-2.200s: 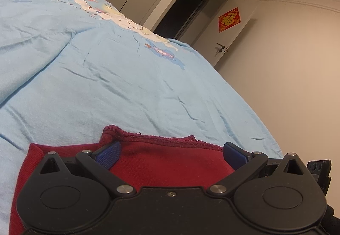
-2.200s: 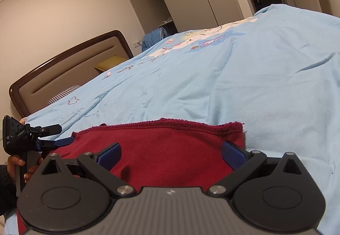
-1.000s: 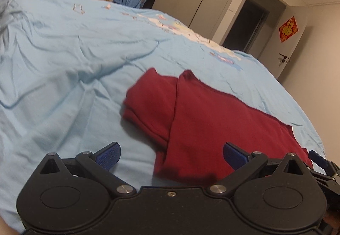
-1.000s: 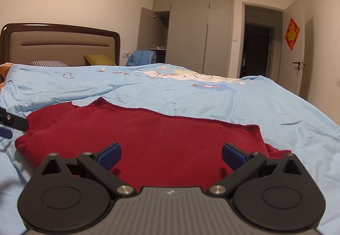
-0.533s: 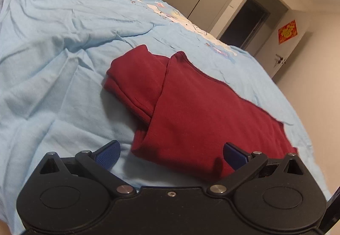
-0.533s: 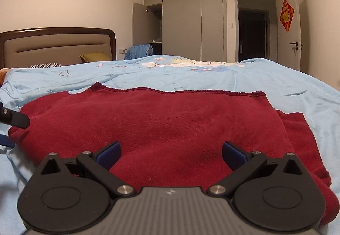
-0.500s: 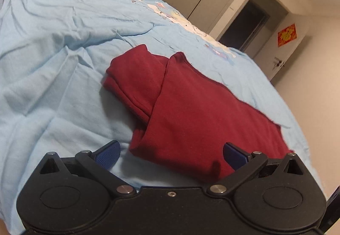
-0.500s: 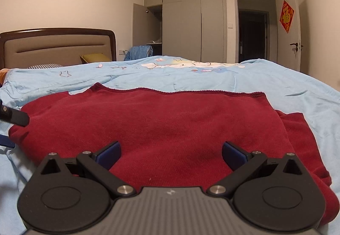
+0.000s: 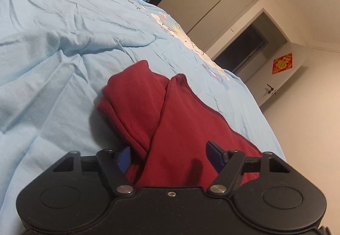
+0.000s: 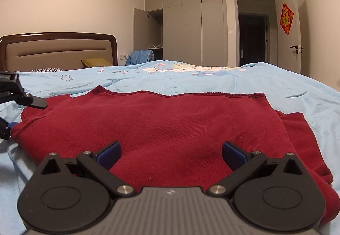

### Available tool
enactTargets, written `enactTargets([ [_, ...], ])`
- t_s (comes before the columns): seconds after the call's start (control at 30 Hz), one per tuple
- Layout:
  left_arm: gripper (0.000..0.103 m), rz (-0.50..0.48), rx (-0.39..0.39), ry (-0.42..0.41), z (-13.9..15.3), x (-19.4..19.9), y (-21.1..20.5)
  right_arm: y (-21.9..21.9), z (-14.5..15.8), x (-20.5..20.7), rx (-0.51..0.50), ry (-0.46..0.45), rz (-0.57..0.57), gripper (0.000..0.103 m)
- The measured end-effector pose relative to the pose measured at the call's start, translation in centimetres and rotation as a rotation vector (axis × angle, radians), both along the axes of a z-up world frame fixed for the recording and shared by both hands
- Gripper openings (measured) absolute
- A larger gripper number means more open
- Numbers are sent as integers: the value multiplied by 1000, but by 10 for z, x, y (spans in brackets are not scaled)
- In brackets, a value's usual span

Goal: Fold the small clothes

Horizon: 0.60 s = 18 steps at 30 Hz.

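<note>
- We work over a bed spread with a light blue quilt (image 10: 265, 81) that fills most of both views; it is creased, and a cartoon print (image 10: 180, 69) runs across its far part.
- Behind the bed we see a grey wardrobe (image 10: 191, 26) with one door ajar, a dark doorway (image 10: 252, 39), and a padded headboard (image 10: 57, 52) in a dark wooden frame.
- The dark red garment (image 10: 180, 128) lies flat on the quilt right in front of us, folded over itself, with its stitched hem (image 10: 191, 93) running along the far edge.
- In the left wrist view the garment (image 9: 176, 128) shows a sleeve (image 9: 131, 96) tucked under the top layer at its left end.
- Our right gripper (image 10: 171, 153) has its jaws spread wide, low over the near edge of the garment, holding nothing.
- Our left gripper (image 9: 169, 156) also has its jaws parted, at the garment's left end; its left pad (image 9: 124, 158) is at the sleeve's edge, its right pad (image 9: 214, 155) over the top layer. We cannot tell whether either touches the cloth.
- A yellow pillow (image 10: 96, 62) and a blue cloth (image 10: 140, 56) sit near the headboard.
- A red paper decoration (image 10: 286, 18) hangs on the door (image 10: 297, 28).
</note>
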State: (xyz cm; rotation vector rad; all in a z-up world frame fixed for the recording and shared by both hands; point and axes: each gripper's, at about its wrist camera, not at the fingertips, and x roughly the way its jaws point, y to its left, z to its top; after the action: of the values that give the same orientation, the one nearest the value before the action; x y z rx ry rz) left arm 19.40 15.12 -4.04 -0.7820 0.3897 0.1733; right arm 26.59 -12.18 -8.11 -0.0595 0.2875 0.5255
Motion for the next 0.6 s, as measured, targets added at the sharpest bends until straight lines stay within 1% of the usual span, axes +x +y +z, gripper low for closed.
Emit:
enactTargets([
  [0.1, 59, 23, -34, -3, -3, 8, 6, 0, 0, 0, 1, -1, 0, 103],
  [0.13, 59, 30, -47, -9, -5, 9, 8, 0, 0, 0, 0, 0, 0, 103],
  [0.23, 52, 43, -48, -7, -6, 14, 9, -1, 0, 0, 0, -1, 0, 103],
  [0.3, 43, 48, -38, 5, -5, 17, 10, -1, 0, 0, 1, -1, 0, 103],
  [0.37, 37, 52, -23, 25, -3, 20, 9, -1, 0, 0, 0, -1, 0, 103],
  [0.47, 32, 44, -1, 39, 3, 23, 8, -1, -1, 0, 1, -1, 0, 103],
  [0.6, 27, 39, 75, 73, 14, 27, 1, -3, 3, 0, 14, 10, 4, 103],
])
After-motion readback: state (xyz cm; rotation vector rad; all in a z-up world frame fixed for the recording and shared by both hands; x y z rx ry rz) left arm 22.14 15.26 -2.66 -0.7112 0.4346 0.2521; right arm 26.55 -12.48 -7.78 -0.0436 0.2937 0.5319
